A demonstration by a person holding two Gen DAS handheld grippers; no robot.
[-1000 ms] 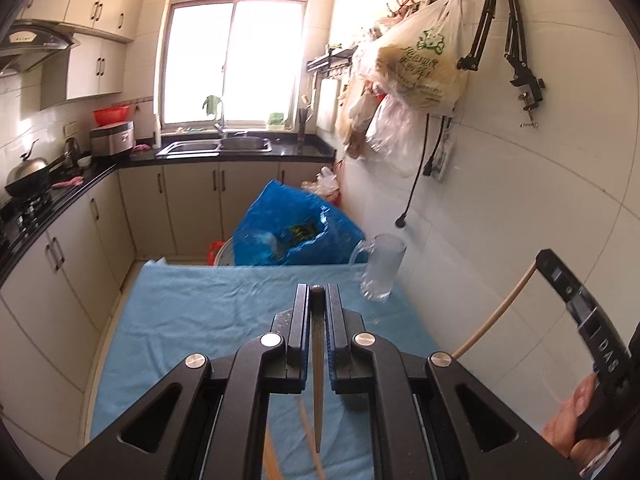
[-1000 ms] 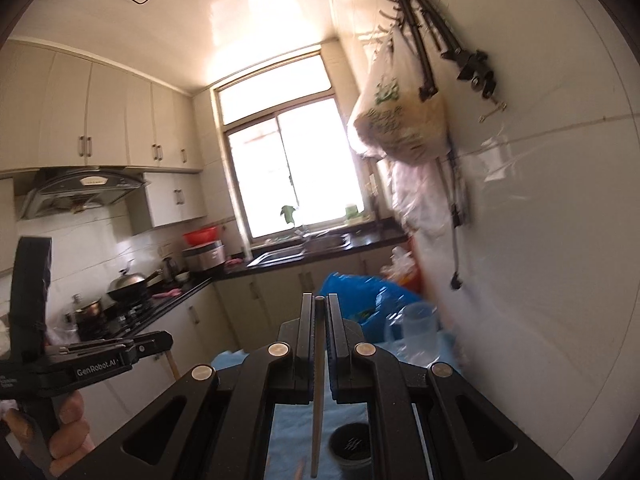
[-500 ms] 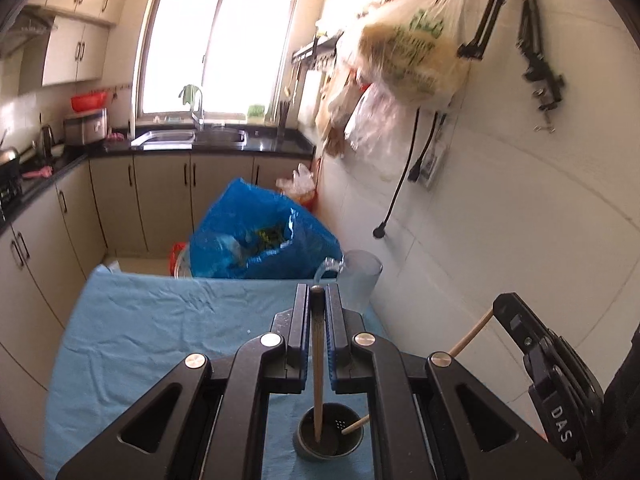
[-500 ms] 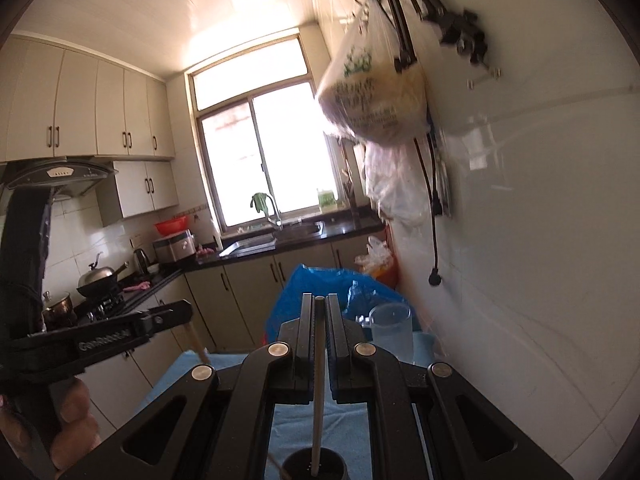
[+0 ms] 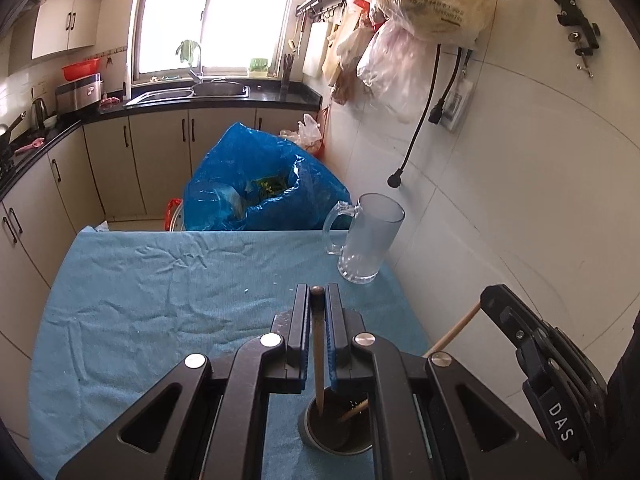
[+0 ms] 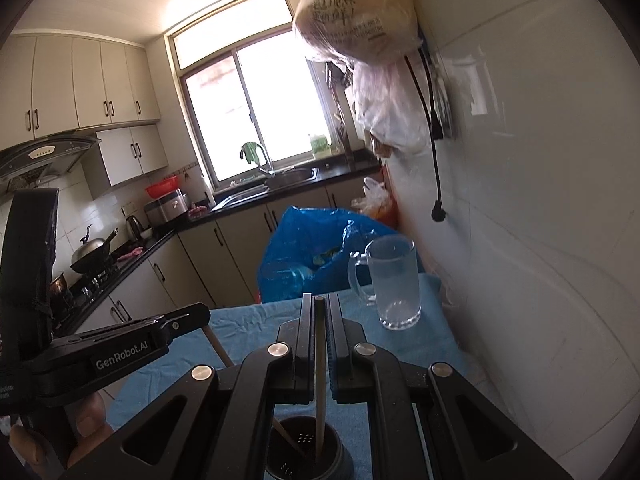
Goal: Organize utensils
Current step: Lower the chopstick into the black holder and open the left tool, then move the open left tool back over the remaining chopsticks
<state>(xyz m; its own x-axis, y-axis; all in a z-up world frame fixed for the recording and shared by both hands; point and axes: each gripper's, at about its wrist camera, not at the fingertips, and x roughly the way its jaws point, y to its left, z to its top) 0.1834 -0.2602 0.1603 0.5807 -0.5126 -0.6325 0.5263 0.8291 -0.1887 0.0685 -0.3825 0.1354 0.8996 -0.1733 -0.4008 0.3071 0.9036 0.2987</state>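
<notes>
I am holding one thin wooden chopstick [image 5: 318,360] clamped between my left gripper [image 5: 318,300] fingers, its lower tip dipping inside the dark round perforated utensil holder [image 5: 336,436] on the near blue cloth [image 5: 160,300]. My right gripper [image 6: 319,308] is pinching a second wooden chopstick [image 6: 320,380], its tip also inside that holder.

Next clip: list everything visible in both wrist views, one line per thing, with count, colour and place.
wooden chopsticks: two, tan, one in each gripper, tips inside the holder
dark round utensil holder: one, near table edge
frosted glass mug: one, clear, far right of the table
blue tablecloth: one, covering the table
blue plastic bag: one, behind the table
left gripper: black, shut on a chopstick
right gripper: black, shut on a chopstick
</notes>
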